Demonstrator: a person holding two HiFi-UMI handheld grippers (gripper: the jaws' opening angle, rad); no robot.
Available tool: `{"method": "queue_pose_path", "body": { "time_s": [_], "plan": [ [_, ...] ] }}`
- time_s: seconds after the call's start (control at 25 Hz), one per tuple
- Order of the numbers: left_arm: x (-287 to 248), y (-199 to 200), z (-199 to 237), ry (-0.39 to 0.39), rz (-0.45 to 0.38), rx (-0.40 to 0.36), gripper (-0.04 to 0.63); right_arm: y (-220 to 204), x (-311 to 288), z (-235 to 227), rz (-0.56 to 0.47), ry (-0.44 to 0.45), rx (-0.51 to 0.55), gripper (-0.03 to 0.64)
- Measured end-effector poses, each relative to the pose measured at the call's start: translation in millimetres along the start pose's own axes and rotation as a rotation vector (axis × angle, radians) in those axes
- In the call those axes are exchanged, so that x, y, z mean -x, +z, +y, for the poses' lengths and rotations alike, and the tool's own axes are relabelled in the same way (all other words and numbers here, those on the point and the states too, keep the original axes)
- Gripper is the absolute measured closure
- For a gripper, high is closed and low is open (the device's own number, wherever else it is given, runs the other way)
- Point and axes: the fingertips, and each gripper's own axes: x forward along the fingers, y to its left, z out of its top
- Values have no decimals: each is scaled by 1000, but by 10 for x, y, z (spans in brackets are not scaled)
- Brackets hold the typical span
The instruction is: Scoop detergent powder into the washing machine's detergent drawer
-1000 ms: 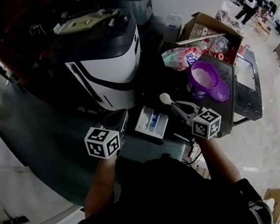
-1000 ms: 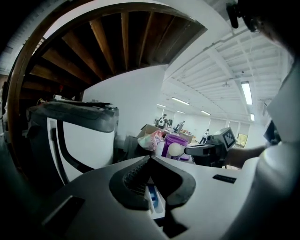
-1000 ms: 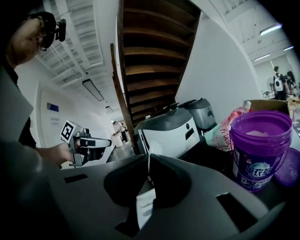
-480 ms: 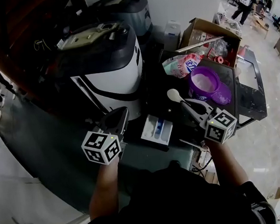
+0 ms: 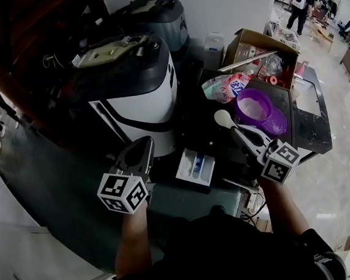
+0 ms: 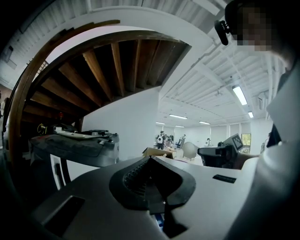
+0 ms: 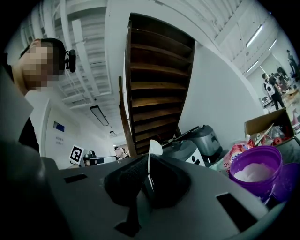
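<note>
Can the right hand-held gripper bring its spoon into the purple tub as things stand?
Probably yes: the right hand-held gripper holds the spoon beside the purple tub, which stands open, and nothing lies between them.

Both closed: L gripper (image 5: 142,147), R gripper (image 5: 237,131)

Glossy plastic tub (image 5: 247,121), plastic spoon (image 5: 223,118), cardboard box (image 5: 241,45)

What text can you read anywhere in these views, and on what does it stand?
No text can be read.
Pink bag: blue print, too blurred to read.
Blue wall sign: too small to read.
White scoop: no print visible.
</note>
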Motion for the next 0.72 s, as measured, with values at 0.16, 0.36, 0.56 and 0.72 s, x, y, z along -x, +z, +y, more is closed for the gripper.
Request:
{"method": "queue_pose_path", "body": {
  "time_s": [0.16,0.36,0.56,0.72],
  "plan": [
    [36,-149,17,19,10,36,588,-88,-5,5,6,6,-5,595],
    [62,-255,22,38,27,43,588,-134,-11,-9,10,4,-7,595],
    [73,-163,49,49,18,15,588,-72,-23,-13,-3,9,8,595],
    [71,-124,60,54,13,5,587,-46,-34,0,-4,17,32,596]
  ]
}}
